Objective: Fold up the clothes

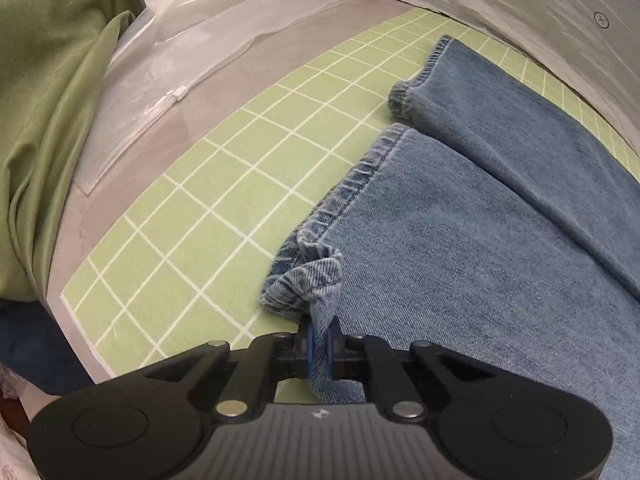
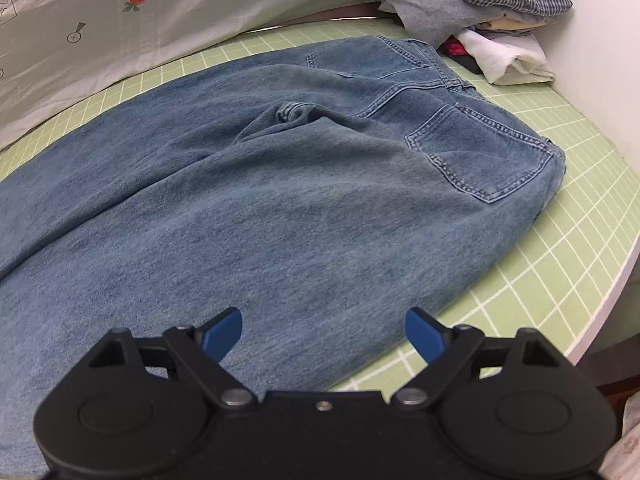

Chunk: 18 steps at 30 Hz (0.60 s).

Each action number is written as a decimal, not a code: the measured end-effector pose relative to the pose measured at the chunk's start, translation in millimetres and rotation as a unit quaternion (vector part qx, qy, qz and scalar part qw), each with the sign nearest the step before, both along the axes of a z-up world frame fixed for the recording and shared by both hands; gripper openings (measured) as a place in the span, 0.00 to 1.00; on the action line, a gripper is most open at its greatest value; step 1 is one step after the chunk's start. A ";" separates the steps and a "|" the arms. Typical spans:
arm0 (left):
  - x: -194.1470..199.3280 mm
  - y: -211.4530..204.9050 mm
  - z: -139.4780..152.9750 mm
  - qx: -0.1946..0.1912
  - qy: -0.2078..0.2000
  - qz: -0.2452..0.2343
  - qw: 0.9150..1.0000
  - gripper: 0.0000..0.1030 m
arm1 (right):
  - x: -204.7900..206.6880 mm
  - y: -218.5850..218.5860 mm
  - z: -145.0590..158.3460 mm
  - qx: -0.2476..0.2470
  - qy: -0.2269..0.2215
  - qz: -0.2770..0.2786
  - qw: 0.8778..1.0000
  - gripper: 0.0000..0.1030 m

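Note:
A pair of blue jeans [image 2: 280, 184] lies spread on the green grid mat [image 2: 560, 240], back pockets up toward the far right. In the left wrist view the two leg ends lie side by side; the nearer leg's hem [image 1: 308, 276] is bunched and pulled up. My left gripper [image 1: 319, 344] is shut on that hem corner, a strip of denim pinched between its blue pads. My right gripper [image 2: 323, 334] hovers over the near leg with its blue fingertips [image 2: 222, 336] wide apart and nothing between them.
A green cloth [image 1: 44, 120] and a clear zip bag [image 1: 160, 80] lie left of the mat [image 1: 192, 216]. A white printed sheet [image 2: 120, 32] runs along the far side. A pile of folded clothes [image 2: 480, 4] sits at the far right corner. The table edge [image 2: 616, 280] curves close on the right.

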State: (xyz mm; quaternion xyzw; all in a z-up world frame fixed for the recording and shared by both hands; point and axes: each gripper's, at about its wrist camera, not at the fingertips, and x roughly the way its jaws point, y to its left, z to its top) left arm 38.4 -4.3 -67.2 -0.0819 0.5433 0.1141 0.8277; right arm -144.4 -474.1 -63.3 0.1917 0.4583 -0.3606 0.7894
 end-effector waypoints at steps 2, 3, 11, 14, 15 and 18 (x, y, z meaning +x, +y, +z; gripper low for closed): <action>-2.2 9.7 0.5 -0.010 -0.008 0.003 1.000 0.07 | 0.3 1.9 -2.0 0.007 -0.006 -0.003 1.000 0.87; -2.5 15.4 0.1 -0.008 -0.009 0.005 1.000 0.07 | 0.3 2.6 -2.3 0.011 -0.010 -0.003 1.000 0.87; -11.7 56.6 8.6 0.030 -0.019 0.075 0.997 0.07 | -17.4 -25.8 -2.4 0.027 -0.029 -0.018 0.999 0.95; -14.6 47.9 14.7 0.039 -0.031 0.081 0.995 0.07 | -38.5 -68.6 -1.9 0.035 -0.038 -0.047 0.998 0.99; -15.2 43.5 16.4 0.042 -0.035 0.083 0.995 0.07 | -47.0 -84.7 -2.3 0.041 -0.044 -0.062 0.996 1.00; -17.7 33.2 22.5 0.039 -0.048 0.094 0.994 0.07 | -71.8 -131.8 -5.5 0.063 -0.063 -0.111 0.990 1.00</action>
